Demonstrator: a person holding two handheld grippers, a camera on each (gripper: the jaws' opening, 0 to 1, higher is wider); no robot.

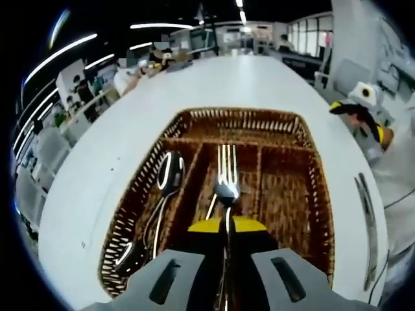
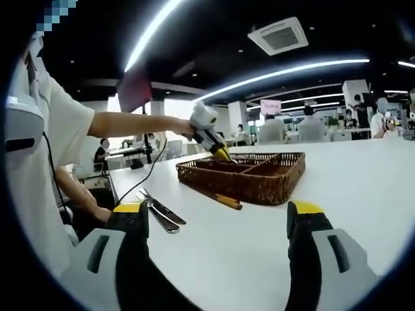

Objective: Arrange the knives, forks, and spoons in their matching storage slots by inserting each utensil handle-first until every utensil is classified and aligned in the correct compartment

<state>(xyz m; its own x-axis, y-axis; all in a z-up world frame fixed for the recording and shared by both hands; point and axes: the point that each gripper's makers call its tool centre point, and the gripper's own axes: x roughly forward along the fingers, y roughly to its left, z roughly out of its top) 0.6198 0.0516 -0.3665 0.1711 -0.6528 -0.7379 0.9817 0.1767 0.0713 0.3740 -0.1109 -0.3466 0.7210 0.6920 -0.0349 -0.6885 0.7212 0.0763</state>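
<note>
A brown wicker tray (image 1: 240, 115) with several long slots lies on the white table. My left gripper (image 1: 227, 228) is shut on the handle of a fork (image 1: 227, 170), which hangs over the middle slot with its tines pointing away. A spoon (image 1: 170, 172) lies in the left slot, and a second shiny bowl (image 1: 128, 253) shows at that slot's near end. In the right gripper view, the left gripper (image 2: 209, 135) dips into the tray (image 2: 259, 184), while my right gripper (image 2: 217, 217) stands wide open above the table, holding nothing. Loose knives (image 2: 159, 210) lie on the table left of it.
Two knives (image 1: 366, 204) lie on the table right of the tray. A thin brown stick (image 2: 220, 197) lies along the tray's front wall. The person (image 2: 39, 162) stands at the table's left edge with a cable (image 2: 139, 184) hanging. The right gripper (image 1: 363, 113) shows far right.
</note>
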